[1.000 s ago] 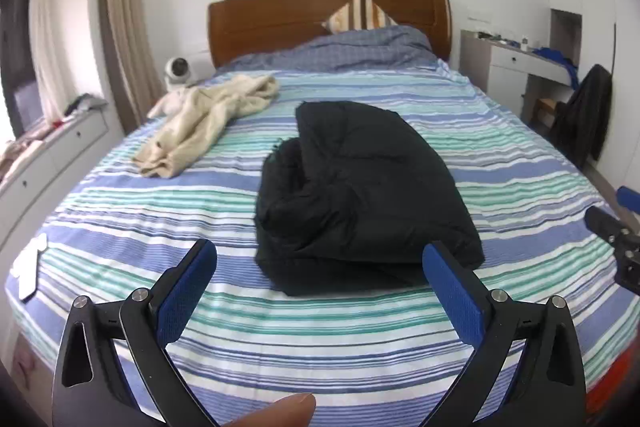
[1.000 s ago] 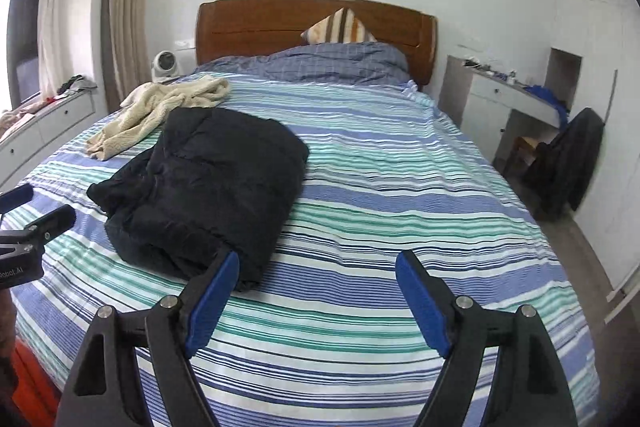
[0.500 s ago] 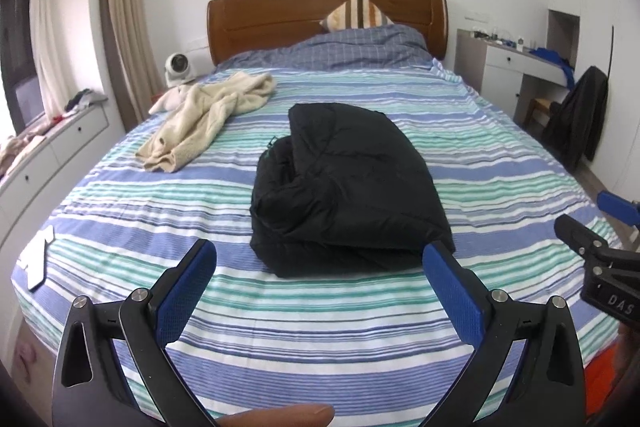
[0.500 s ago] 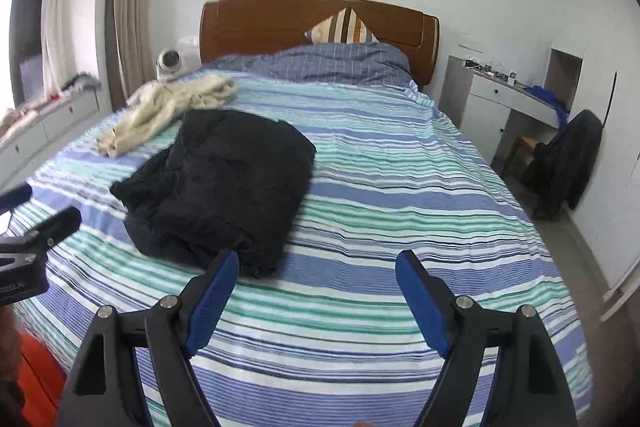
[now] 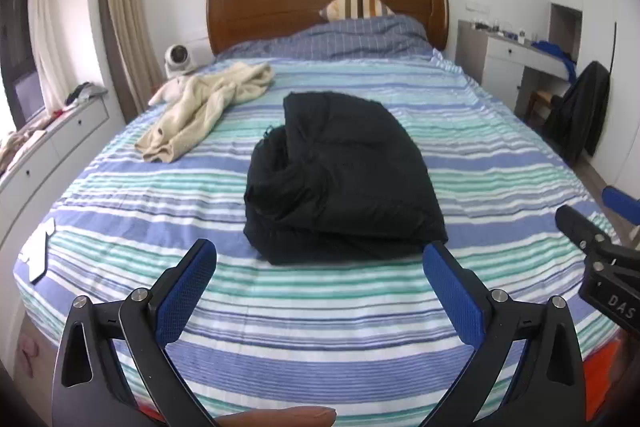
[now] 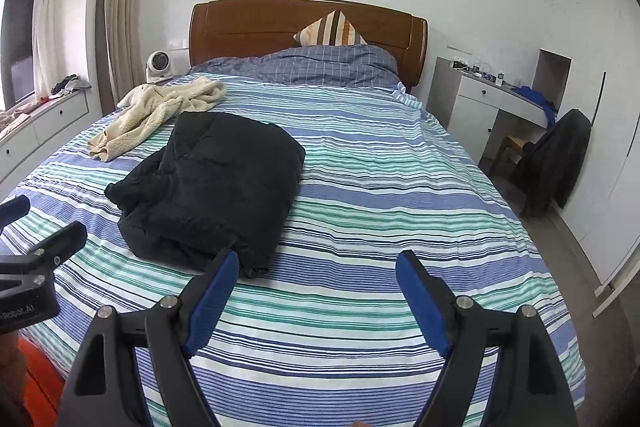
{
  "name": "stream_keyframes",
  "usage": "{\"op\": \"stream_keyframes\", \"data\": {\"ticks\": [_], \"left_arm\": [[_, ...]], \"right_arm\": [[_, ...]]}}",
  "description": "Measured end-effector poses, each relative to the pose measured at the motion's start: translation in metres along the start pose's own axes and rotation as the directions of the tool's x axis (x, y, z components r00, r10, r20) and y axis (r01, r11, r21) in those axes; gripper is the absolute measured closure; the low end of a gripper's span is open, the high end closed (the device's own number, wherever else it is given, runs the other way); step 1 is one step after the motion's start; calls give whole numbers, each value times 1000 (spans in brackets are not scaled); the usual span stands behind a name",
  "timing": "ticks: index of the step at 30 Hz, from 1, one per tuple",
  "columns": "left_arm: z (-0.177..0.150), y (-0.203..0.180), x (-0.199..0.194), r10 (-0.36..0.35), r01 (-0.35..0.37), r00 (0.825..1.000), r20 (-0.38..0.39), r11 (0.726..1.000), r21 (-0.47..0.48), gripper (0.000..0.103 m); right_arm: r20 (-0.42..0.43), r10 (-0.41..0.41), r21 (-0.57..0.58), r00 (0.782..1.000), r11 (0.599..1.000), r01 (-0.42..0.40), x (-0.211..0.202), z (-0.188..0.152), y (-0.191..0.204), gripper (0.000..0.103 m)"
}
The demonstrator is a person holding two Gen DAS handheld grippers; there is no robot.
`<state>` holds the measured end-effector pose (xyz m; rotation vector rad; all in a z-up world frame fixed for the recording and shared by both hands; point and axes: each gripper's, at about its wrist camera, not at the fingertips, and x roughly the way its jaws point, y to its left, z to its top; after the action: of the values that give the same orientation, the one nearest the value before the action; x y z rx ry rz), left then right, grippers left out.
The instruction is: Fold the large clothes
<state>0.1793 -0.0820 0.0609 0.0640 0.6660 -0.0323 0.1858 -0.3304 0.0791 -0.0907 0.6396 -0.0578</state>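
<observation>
A black padded jacket (image 5: 344, 179) lies folded into a thick bundle in the middle of the striped bed (image 5: 320, 311); it also shows in the right wrist view (image 6: 208, 187). My left gripper (image 5: 320, 283) is open and empty, held back above the foot of the bed, short of the jacket's near edge. My right gripper (image 6: 320, 291) is open and empty, to the right of the jacket over bare sheet (image 6: 400, 219). Each gripper shows at the edge of the other's view: the right one in the left wrist view (image 5: 600, 251), the left one in the right wrist view (image 6: 36, 259).
A crumpled beige garment (image 5: 204, 107) lies at the bed's far left. A blue duvet (image 5: 344, 39) and striped pillow (image 5: 356, 1) sit at the wooden headboard. A white desk (image 5: 516, 59) and a chair with dark clothes (image 5: 580, 115) stand right. Low drawers (image 5: 44, 151) run along the left.
Both grippers have drawn back from the bed, staying open and empty; the folded jacket looks smaller and farther away and lies unmoved.
</observation>
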Motion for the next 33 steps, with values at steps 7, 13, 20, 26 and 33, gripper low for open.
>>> {"op": "stream_keyframes", "data": {"ticks": [7,13,20,26,33], "left_arm": [[-1,6,-2,12,-12,1000,-21,999,-36,0],[0,5,-5,43,-43,999,-17,999,-13,0],[2,5,-9,46,-46,999,-12,999,-18,0],[3,5,-9,46,-46,999,-10,999,-13,0],[5,5,-10,43,-43,999,-7,999,-11,0]], "right_arm": [[-5,12,17,1000,1000,-12,-8,0,0,20],[-14,15,12,1000,1000,-15,-10,1,2,20],[-19,23,9,1000,1000,-23,-12,2,7,20],[-20,27,-7,999,1000,-27,-15,4,11,20],[-19,23,-10,1000,1000,-23,-19,5,13,20]]}}
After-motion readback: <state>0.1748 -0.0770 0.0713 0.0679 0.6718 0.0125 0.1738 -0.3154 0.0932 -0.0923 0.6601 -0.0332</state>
